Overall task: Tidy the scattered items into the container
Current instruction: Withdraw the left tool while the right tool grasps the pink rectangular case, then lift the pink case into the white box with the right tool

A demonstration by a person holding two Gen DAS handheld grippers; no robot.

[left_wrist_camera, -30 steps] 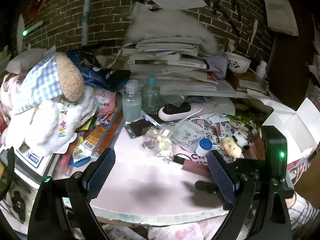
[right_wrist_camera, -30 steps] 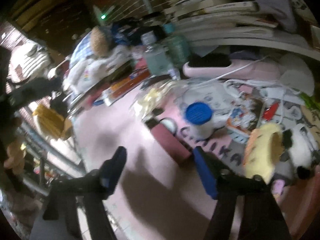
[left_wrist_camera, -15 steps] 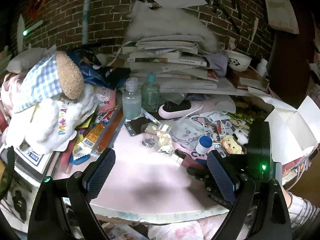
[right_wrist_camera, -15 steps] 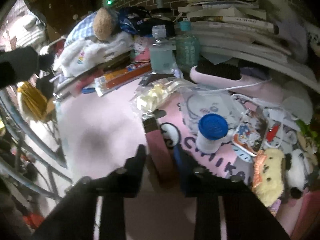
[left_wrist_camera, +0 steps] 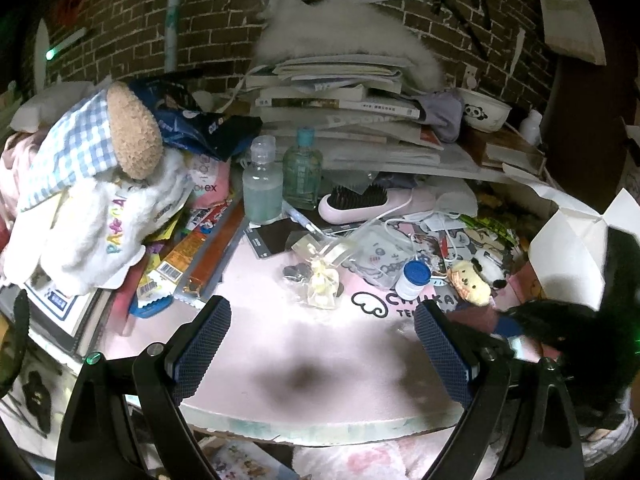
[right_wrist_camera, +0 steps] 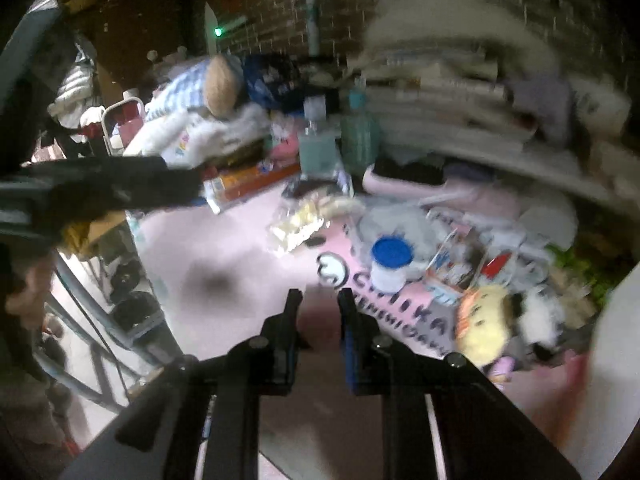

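Observation:
My right gripper is shut on a dark red flat bar and holds it just above the pink table. In the left wrist view that bar shows at the right, in front of the blurred right gripper. The white cardboard box stands open at the table's right edge, beside the held bar. My left gripper hangs open over the table's bare front with nothing between its fingers. A blue-capped white jar, a yellow plush and a cellophane bag lie scattered on the table.
Two bottles and a pink hairbrush stand behind the scattered items. A tall stack of books fills the back. Soft toys and snack packets crowd the left side. The table's front edge is close below me.
The right gripper's jaws closed on the dark red bar, then rose with it and swung right, off the table mat. The left gripper stayed in place, open.

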